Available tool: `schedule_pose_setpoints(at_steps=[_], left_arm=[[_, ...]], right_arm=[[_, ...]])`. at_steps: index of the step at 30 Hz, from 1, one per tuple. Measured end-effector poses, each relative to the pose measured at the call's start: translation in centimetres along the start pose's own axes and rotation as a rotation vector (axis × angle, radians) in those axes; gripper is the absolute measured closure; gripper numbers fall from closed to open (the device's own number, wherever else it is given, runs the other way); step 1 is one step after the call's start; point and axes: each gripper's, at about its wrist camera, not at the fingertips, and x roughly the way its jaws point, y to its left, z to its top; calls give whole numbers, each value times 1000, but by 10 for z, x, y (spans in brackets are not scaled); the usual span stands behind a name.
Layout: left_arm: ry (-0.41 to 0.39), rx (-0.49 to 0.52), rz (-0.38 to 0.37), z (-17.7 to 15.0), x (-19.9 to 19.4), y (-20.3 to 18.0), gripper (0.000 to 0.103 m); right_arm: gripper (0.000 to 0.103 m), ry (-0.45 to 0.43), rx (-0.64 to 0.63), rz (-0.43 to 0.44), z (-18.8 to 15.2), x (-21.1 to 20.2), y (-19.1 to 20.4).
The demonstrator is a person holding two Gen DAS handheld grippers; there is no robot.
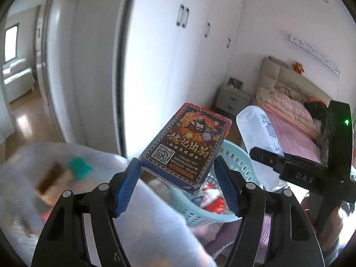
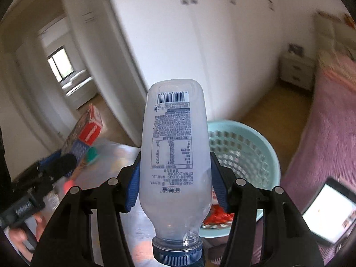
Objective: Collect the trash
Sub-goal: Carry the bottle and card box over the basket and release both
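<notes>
My left gripper (image 1: 178, 173) is shut on a playing-card box (image 1: 185, 144), dark with a dragon picture and a QR code, held up in the air. My right gripper (image 2: 175, 178) is shut on an empty frosted plastic bottle (image 2: 175, 146) with a blue cap pointing toward the camera. A light blue perforated trash basket (image 2: 251, 155) sits just behind and right of the bottle, with red wrappers (image 2: 219, 217) inside. In the left wrist view the basket (image 1: 235, 155) lies behind the box, and the right gripper (image 1: 289, 169) with the bottle (image 1: 258, 133) is at the right.
A metal table surface (image 2: 133, 222) lies below both grippers. A blurred clear bag or container with coloured items (image 1: 66, 173) sits at the left. White wardrobe (image 1: 155, 55), pink bed (image 1: 293, 120), nightstand (image 1: 232, 98), a lit phone screen (image 2: 327, 211).
</notes>
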Motion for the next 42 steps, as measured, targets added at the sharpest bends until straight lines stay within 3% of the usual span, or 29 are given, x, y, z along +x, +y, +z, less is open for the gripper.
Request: schedule_pose_setpoints(at_steps=[9, 14, 20, 33, 42], left_arm=[[191, -48, -46, -18, 98, -29, 37], [239, -2, -23, -24, 136, -41, 36], [248, -24, -26, -26, 148, -42, 36], [125, -115, 0, -29, 67, -9, 36], [-13, -177, 121, -39, -29, 29, 36]], right_arm=[[50, 123, 175, -83, -12, 48, -77], [50, 153, 214, -105, -5, 75, -96], [50, 158, 206, -102, 12, 93, -96], [47, 91, 166, -77, 9, 65, -75], [47, 67, 40, 39, 6, 43, 2]])
